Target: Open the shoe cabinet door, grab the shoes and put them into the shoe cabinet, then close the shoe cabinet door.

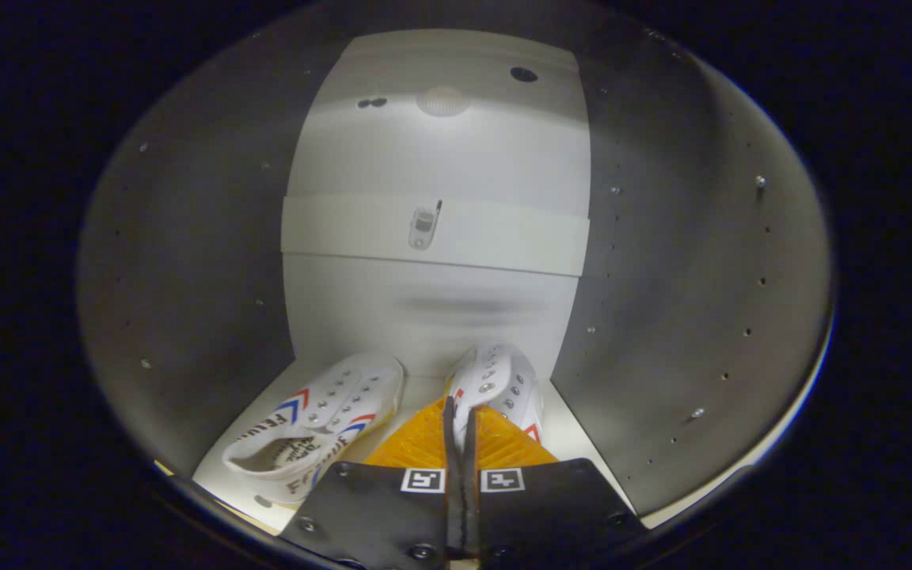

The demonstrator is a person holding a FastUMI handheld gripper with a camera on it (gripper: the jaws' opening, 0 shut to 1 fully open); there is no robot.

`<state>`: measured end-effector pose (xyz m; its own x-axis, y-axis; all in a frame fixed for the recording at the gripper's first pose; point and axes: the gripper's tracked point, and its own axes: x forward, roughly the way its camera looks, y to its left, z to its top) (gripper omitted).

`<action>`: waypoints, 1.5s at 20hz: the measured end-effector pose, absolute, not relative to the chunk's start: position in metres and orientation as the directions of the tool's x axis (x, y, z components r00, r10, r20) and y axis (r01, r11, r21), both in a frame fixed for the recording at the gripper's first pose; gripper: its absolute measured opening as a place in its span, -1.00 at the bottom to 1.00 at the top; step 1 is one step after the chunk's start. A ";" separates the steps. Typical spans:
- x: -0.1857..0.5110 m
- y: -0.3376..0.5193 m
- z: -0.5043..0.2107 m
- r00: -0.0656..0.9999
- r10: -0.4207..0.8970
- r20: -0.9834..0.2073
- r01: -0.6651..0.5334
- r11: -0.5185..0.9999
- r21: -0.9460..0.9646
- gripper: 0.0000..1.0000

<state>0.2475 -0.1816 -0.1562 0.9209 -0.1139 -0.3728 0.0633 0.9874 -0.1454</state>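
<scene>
- Inside of a shoe cabinet (187, 261): dark side walls with peg holes, pale back panel.
- White sneakers (321, 427) on the shelf (575, 443) suggest a household setting.

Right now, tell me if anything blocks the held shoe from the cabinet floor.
Nothing visible does. The jaws are pinched on the right shoe, already inside the cabinet, beside the left shoe lying on the floor.

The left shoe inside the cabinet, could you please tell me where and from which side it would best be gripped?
Probably by the heel collar of the left shoe. Its heel opening faces the gripper while its toe points at the back wall, so come straight in from the front, one finger inside the collar. The fingers now sit almost closed on the right shoe's collar.
</scene>
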 end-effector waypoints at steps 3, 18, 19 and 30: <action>0.259 -0.186 -0.171 0.905 -0.118 -0.410 0.049 0.983 -0.175 -0.96; 0.254 -0.174 -0.189 0.873 -0.120 -0.474 0.069 0.990 -0.124 -0.44; 0.249 -0.174 -0.189 0.871 -0.121 -0.477 0.071 0.990 -0.120 -0.42; 0.154 -0.149 -0.126 0.924 -0.125 -0.361 0.111 0.992 -0.060 -0.41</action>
